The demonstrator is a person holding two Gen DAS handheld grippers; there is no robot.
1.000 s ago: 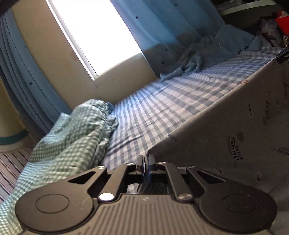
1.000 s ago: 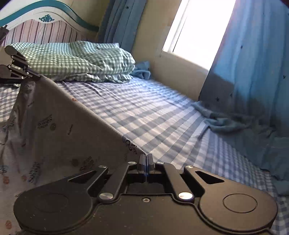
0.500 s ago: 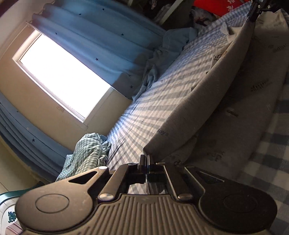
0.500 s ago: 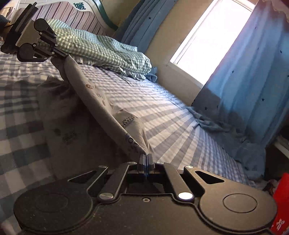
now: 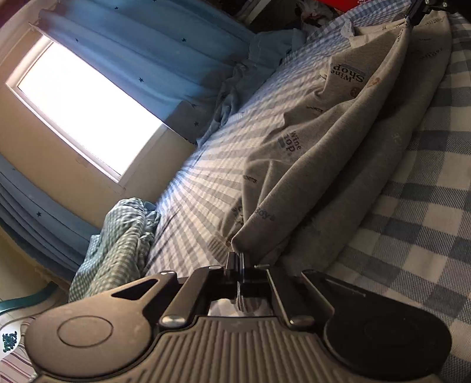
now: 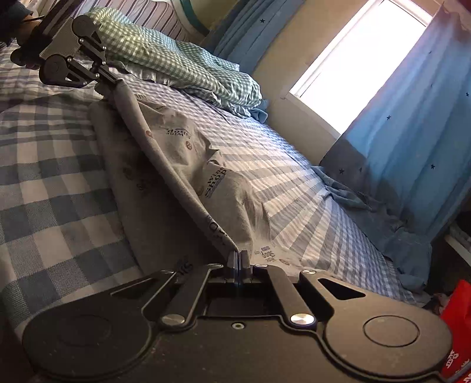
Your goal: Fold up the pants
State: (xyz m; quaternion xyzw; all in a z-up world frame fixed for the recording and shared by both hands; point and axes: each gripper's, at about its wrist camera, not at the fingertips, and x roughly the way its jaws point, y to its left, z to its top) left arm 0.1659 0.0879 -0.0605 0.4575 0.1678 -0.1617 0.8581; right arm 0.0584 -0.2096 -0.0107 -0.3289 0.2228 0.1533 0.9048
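Observation:
Grey printed pants (image 5: 338,153) lie along the blue checked bed, folded lengthwise over themselves. My left gripper (image 5: 237,259) is shut on one end of the pants' top edge. My right gripper (image 6: 239,257) is shut on the other end of the pants (image 6: 182,165). The edge between them runs taut and low over the lower layer. In the right wrist view the left gripper (image 6: 113,81) shows at the far end; in the left wrist view the right gripper (image 5: 412,17) shows at the top right.
The blue checked sheet (image 5: 418,224) covers the bed. A green checked pillow (image 6: 182,64) lies at the headboard end. Blue curtains (image 6: 412,141) and a bright window (image 5: 82,109) stand on the far side. A red object (image 6: 456,330) is at the foot end.
Both grippers have carried the held edge across and down, so the raised pants panel has come over onto the lower layer and the fabric now lies near flat on the bed.

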